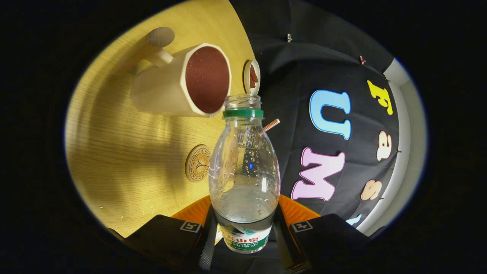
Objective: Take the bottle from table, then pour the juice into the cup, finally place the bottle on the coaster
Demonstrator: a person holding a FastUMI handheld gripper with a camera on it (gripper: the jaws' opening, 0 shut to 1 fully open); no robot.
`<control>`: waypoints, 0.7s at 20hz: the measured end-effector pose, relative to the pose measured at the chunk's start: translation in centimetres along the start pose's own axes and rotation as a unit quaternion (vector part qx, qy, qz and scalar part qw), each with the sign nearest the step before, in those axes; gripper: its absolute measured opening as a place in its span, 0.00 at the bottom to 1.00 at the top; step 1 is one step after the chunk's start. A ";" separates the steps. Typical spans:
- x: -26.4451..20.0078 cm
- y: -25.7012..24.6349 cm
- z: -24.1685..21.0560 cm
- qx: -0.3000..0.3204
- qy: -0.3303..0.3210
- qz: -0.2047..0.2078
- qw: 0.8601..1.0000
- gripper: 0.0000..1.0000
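Gripper (243,238): fingers at the bottom of the frame, one on each side of the bottle, clamped on its lower body at the label band. Fingertips are partly hidden behind the bottle.
Bottle (244,175): clear plastic, uncapped, green neck ring; held between the fingers at lower centre, neck pointing up the frame toward the cup. Base is cut off below the fingers. Droplets and bubbles cling to the inner wall.
Bottle contents: a clear to grey layer shows in the lower half; whether it is liquid or reflection is hard to make out.
Cup (179,85): cream, faceted, with a handle; upper left of centre, just beyond the bottle mouth. The view looks into its opening; the inside reads dark reddish-brown. The mouth-to-rim gap cannot be judged; they overlap in the frame.
Coaster (198,163): round, wooden, printed emblem; left of the bottle body, on the table, well apart from the cup. Its right edge is hidden by the bottle.
Small dish (252,77): round, pale rim, reddish contents; top centre, right of the cup, at the table edge. Contents too small to identify.
Straw (271,125): striped stub, right of the bottle neck; the rest is hidden behind the bottle.
Table (114,152): light wood; fills the left of the frame. Small droplets lie at lower left.
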State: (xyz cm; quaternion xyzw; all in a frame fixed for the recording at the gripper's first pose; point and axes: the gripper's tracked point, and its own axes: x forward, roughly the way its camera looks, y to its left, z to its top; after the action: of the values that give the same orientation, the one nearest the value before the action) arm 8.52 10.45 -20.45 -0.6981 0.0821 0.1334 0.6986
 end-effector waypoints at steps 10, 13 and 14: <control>0.0 -0.2 -0.5 -0.014 0.005 0.000 1.000 0.70; 0.1 -0.3 -0.4 -0.019 0.004 -0.002 1.000 0.70; 0.1 -0.6 -0.4 -0.023 0.004 -0.003 1.000 0.70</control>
State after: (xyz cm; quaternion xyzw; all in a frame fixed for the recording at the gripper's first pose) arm 8.84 10.05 -19.94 -0.7145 0.0797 0.1303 0.6827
